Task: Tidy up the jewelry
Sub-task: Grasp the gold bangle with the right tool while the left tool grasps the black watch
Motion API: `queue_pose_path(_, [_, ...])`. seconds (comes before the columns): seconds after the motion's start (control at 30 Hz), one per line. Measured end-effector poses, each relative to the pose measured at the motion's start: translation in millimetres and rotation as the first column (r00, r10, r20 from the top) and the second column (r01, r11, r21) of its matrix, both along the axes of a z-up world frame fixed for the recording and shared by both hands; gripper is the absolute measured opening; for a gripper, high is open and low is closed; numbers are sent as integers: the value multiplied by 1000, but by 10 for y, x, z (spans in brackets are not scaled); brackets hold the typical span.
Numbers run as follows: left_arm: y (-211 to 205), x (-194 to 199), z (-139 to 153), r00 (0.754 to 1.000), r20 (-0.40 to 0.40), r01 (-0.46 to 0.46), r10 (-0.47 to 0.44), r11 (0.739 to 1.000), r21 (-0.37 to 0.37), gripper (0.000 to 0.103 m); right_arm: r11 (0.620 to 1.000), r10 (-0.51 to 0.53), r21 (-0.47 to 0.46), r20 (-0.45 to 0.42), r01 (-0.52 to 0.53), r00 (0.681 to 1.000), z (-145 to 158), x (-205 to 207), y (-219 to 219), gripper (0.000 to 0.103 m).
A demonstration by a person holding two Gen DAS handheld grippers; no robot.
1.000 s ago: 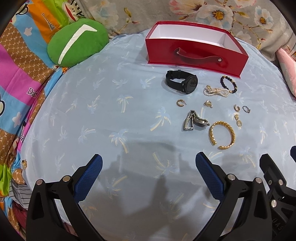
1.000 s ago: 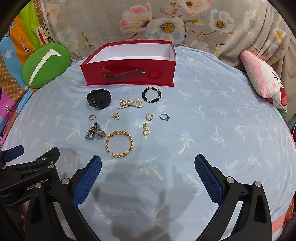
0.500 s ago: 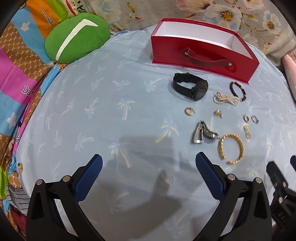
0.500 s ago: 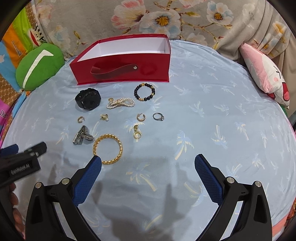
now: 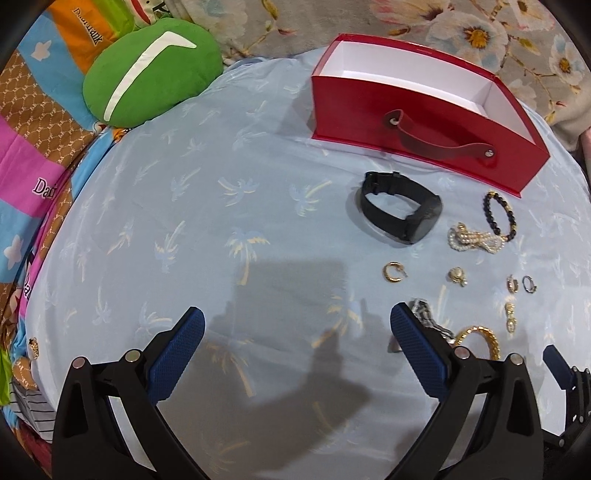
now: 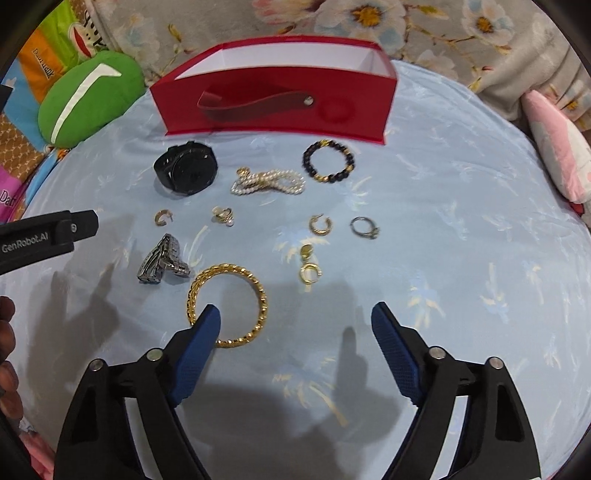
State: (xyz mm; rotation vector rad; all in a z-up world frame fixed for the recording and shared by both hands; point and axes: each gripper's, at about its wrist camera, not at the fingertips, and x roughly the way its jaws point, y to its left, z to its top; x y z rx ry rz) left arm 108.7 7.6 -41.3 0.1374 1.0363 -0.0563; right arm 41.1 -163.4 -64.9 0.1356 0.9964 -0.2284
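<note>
An open red box (image 5: 424,122) (image 6: 273,99) stands at the back of the pale blue cloth. In front of it lie a black watch (image 5: 400,212) (image 6: 186,171), a pearl bracelet (image 6: 267,182), a black bead bracelet (image 6: 328,166), a silver watch band (image 6: 162,264), a gold bangle (image 6: 231,304), and several small rings and earrings (image 6: 319,225). My left gripper (image 5: 295,350) is open and empty, left of the jewelry. My right gripper (image 6: 295,332) is open and empty; its left finger (image 6: 199,339) overlaps the bangle's near edge.
A green cushion (image 5: 147,70) lies at the back left and a pink cushion (image 6: 554,151) at the right. A floral fabric (image 6: 443,26) rises behind the box. The left gripper's body (image 6: 40,236) enters the right wrist view from the left.
Both grippers have moved forward toward the jewelry. The right gripper has closed in on the gold bangle. No item has moved.
</note>
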Motion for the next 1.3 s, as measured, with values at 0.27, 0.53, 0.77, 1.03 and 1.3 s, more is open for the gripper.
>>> queue_pose_path(0.27, [156,161,-86,999,-16,-39,39,999,3,98,1000,23,16,-30,-22,999,-174,170,56,65])
queue_pose_path(0.53, [-8,272,-65,1000,-2,6,-6,1000,-8,98,998,57,5,-7,-57,998,-166,176,84,34])
queue_pose_path(0.77, [-381,402,-38,996,19,84,-84,996,-19,98,996,52,68,-15,-50,999,-151,126,-9,3])
queue_pose_path(1.03, [-716,710,-185,993,-10,113,-114,992,-50,98,996,7,92,-5,-6,1000,-104,46,-156,3])
queue_pose_path(1.3, [-864,854,-406,990,-73,114,-123,986,-122,92,994,-10,107,-9,11,1000,-109,39,-235,3])
